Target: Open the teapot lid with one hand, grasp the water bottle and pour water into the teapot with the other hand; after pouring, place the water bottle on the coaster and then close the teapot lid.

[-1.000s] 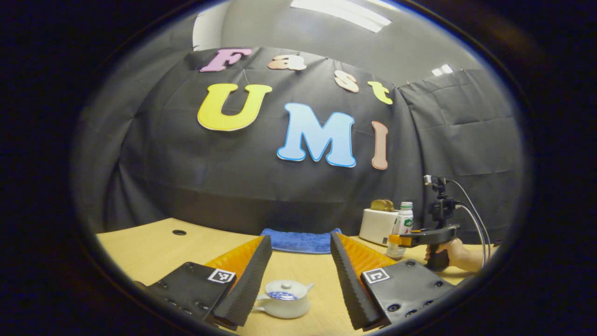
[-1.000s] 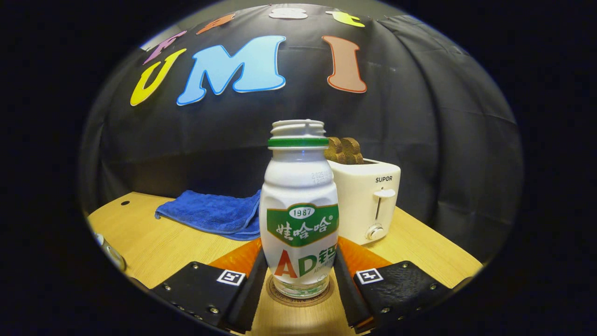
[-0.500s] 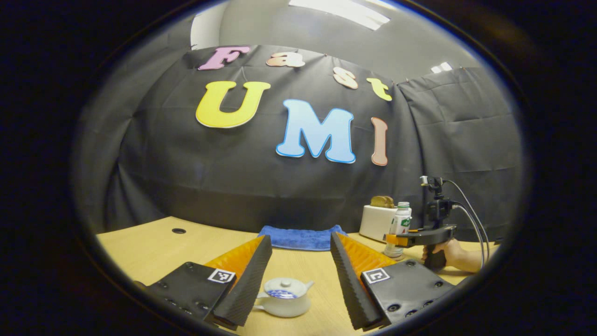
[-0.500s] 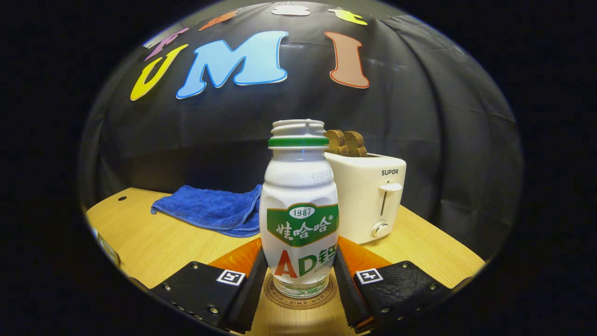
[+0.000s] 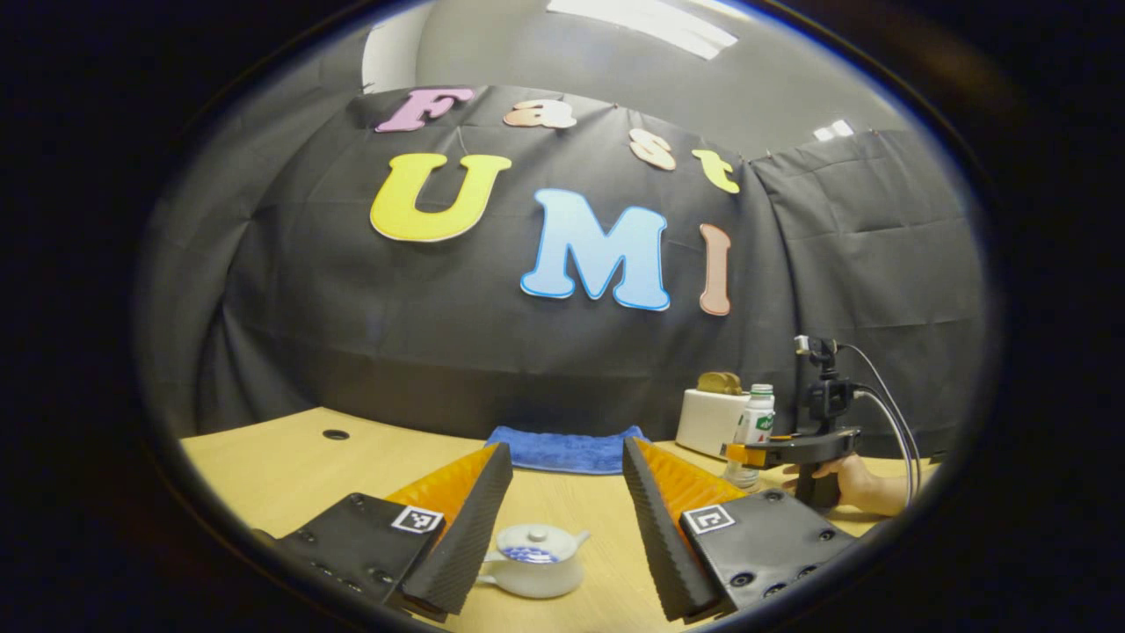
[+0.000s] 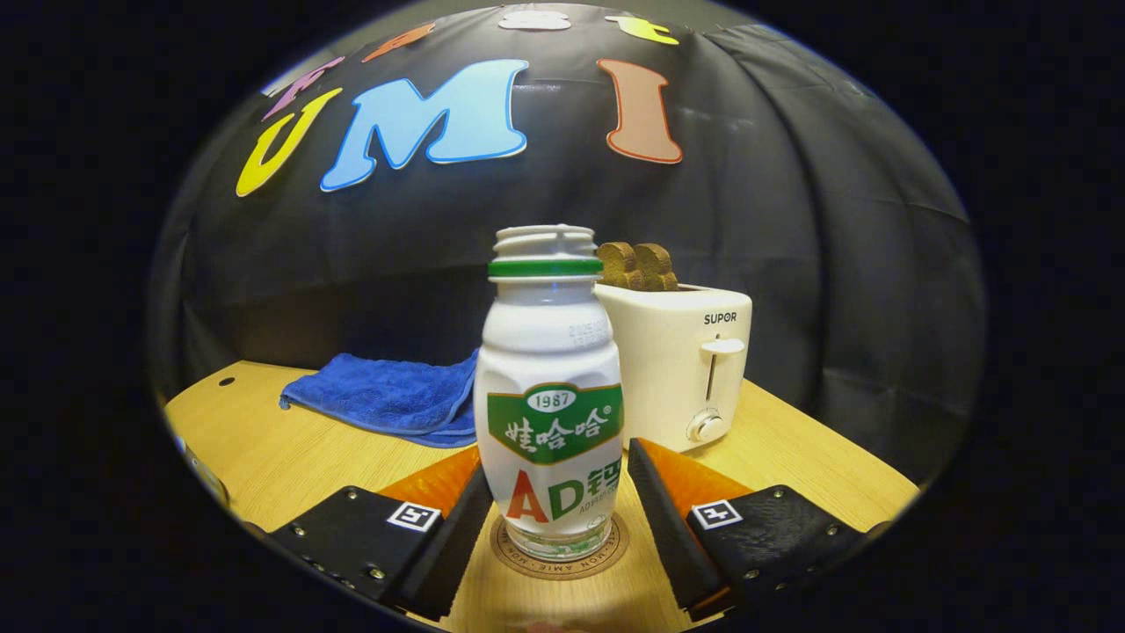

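Two grippers, both spread wide: my left gripper (image 5: 562, 519) straddles the teapot (image 5: 534, 561), which sits straight ahead with its lid on; my right gripper (image 6: 555, 527) flanks the upright bottle (image 6: 549, 396) on the coaster (image 6: 559, 549) without gripping it

Black screwed plates (image 6: 369, 545) (square markers), orange ribbed panels (image 5: 681, 479)

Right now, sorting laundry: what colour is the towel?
Blue; the towel shows best in the right gripper view.

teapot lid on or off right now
On. The small white ceramic teapot has its knobbed lid seated on top, between the open left gripper fingers, untouched.
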{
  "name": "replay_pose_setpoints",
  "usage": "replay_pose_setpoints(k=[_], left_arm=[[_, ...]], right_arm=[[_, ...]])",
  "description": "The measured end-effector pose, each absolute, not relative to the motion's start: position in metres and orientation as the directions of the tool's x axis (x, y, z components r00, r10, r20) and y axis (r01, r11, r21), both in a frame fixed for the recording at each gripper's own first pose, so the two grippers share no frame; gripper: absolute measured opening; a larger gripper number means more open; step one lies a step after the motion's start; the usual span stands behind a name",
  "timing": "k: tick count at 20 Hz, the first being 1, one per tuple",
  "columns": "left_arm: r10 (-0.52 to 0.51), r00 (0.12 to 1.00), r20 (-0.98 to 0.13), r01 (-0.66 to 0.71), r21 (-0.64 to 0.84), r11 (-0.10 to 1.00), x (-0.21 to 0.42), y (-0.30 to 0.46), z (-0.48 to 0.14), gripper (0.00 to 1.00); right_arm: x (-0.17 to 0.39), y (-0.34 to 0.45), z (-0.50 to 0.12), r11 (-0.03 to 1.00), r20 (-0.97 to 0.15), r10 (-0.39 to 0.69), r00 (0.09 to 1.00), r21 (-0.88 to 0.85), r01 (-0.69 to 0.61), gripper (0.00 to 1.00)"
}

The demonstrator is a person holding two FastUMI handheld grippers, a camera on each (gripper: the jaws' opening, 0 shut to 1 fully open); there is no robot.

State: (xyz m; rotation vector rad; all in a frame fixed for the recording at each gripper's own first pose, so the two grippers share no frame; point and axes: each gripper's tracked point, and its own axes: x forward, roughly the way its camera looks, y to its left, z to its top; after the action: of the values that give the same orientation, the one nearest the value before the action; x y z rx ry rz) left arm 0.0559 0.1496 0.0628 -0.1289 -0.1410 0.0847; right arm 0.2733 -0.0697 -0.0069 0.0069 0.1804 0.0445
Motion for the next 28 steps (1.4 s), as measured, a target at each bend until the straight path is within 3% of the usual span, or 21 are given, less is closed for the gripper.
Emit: replay_pose_setpoints(k=[6,9,11,14,17,18,19,24,28], left_arm=[[0.092,0.988,0.127,-0.079,-0.104,0.991,0.060,0.145,0.057,0.84],[0.099,0.989,0.106,-0.091,-0.081,0.993,0.064,0.146,0.050,0.84],[0.119,0.989,0.083,-0.114,-0.064,0.991,0.067,0.150,0.041,0.84],[0.117,0.992,0.045,-0.114,-0.067,0.991,0.072,0.141,0.028,0.84],[0.127,0.992,-0.025,-0.127,-0.007,0.992,0.065,0.123,0.014,0.93],[0.144,0.989,-0.018,-0.144,0.016,0.989,0.059,0.121,0.017,0.99],[0.157,0.988,-0.001,-0.156,0.025,0.987,0.049,0.117,0.025,1.00],[0.195,0.979,0.058,-0.198,0.049,0.979,0.005,0.072,0.049,1.00],[0.210,0.976,0.052,-0.213,0.047,0.976,-0.012,0.040,0.033,1.00]], right_arm=[[0.255,-0.065,0.014,0.997,-0.130,0.072,0.989,0.025,-0.069,0.89],[0.231,-0.075,0.032,0.999,-0.069,0.028,0.997,-0.024,-0.029,0.89],[0.205,-0.079,0.044,0.998,-0.025,0.001,1.000,-0.058,-0.002,0.89],[0.157,-0.061,0.050,0.998,-0.022,0.049,0.999,-0.031,-0.050,0.89],[0.112,-0.049,0.059,0.997,-0.004,0.075,0.997,-0.032,-0.075,0.89],[0.100,-0.045,0.059,0.996,-0.004,0.077,0.997,-0.044,-0.077,0.90],[0.088,-0.038,0.057,0.994,-0.008,0.091,0.996,-0.057,-0.091,0.97],[0.041,-0.020,0.045,0.991,-0.004,0.099,0.995,-0.093,-0.099,0.98],[0.019,-0.004,0.028,0.989,-0.011,0.137,0.991,-0.060,-0.137,0.98]])
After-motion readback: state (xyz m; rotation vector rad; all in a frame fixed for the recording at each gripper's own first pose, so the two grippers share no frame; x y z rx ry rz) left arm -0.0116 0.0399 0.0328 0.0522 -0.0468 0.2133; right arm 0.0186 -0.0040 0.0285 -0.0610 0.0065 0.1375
